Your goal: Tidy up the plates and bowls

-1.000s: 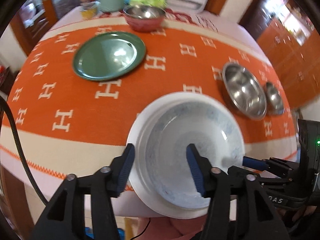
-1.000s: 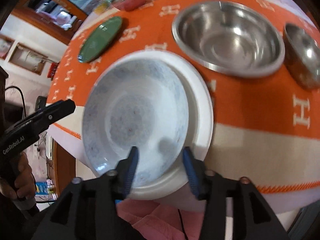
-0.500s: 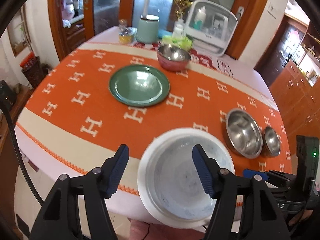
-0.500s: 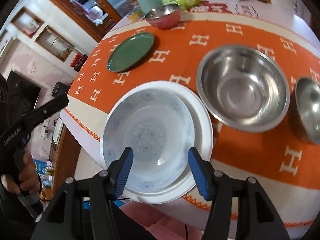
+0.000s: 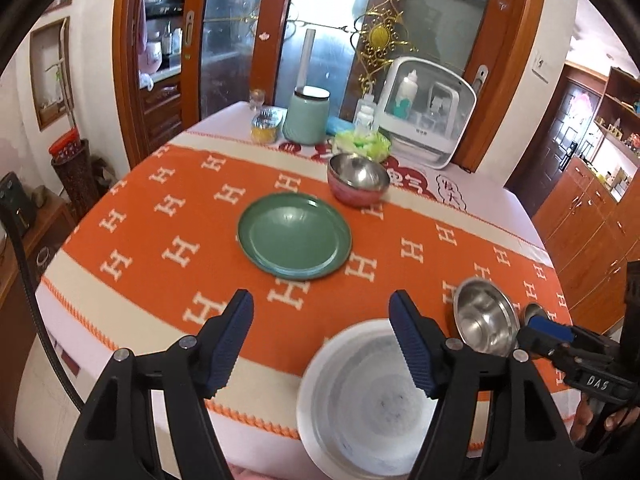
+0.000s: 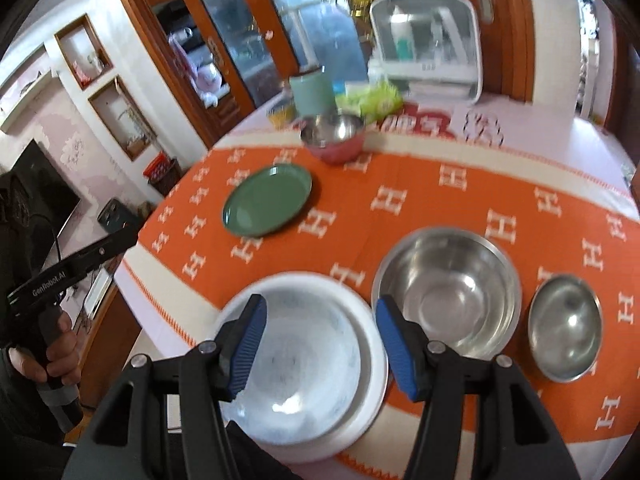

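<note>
Both pairs of blue-padded jaws stand apart with nothing between them. On the left gripper (image 5: 321, 334) the jaws are opening wider, raised above the table (image 5: 160, 216); the right gripper (image 6: 320, 340) hangs with jaws parted over the nearest dishes without touching them. Nearest, at the table's front edge, a pale blue-speckled ceramic bowl (image 6: 298, 364) sits inside a white round plate (image 6: 374, 380). Just beside that plate, to its right in the right wrist view, stands a large stainless steel bowl (image 6: 446, 294), and next to it a small stainless steel bowl (image 6: 565, 328), all on the orange cloth with white H marks (image 6: 440, 200). Farther back, well apart from these, a flat green round plate (image 5: 294, 237) lies alone. Beyond it stands a pink-sided steel bowl (image 5: 358, 179). At the far end are a mint green canister (image 5: 306, 115) and a white plastic box (image 5: 426, 114).
</note>
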The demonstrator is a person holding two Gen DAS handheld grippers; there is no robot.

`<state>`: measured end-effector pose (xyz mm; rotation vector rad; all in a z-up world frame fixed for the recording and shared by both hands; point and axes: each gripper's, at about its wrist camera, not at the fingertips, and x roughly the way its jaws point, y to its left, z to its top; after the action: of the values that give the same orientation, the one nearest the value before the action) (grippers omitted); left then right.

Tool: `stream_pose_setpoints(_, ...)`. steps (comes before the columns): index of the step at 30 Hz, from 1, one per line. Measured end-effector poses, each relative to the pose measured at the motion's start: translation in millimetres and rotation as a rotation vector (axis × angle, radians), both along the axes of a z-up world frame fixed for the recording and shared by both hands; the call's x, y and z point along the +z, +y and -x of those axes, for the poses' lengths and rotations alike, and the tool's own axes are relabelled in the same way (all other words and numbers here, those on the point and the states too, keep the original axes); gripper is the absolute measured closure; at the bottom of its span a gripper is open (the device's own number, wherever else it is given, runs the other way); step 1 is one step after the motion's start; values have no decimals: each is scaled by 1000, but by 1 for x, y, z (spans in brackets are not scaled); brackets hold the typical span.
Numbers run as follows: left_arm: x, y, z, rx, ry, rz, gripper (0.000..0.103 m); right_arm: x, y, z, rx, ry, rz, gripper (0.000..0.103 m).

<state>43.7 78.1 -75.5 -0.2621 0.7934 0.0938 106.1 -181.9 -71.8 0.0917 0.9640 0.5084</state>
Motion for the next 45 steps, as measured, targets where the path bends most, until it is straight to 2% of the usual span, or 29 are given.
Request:
stream_pose_setpoints(6,11,28,-14,-52,-38,2,34,9,17,-10,-92,-24,-36,46)
stream_pose_setpoints(15,18,72,-43,-153,-42,-26,34,9,53,-11,-223,-15,-53,46)
stream_pose_setpoints(25,8,128,-78,-197,28,-17,27,-3,91,-17,-334,21,-74,45)
stream_pose_setpoints(31,0,152,-104,-236,51,-17,26,-17,117,-25,-382,61,-85,45)
stream_pose_setpoints(39,-11,167,-151,-317,88,-37,24,-32,138,-41,-439,105,-86,45)
stream_pose_setpoints(45,-28,172,-190,-364,150,-5,23,-41,152,-60,-458,132,-74,45)
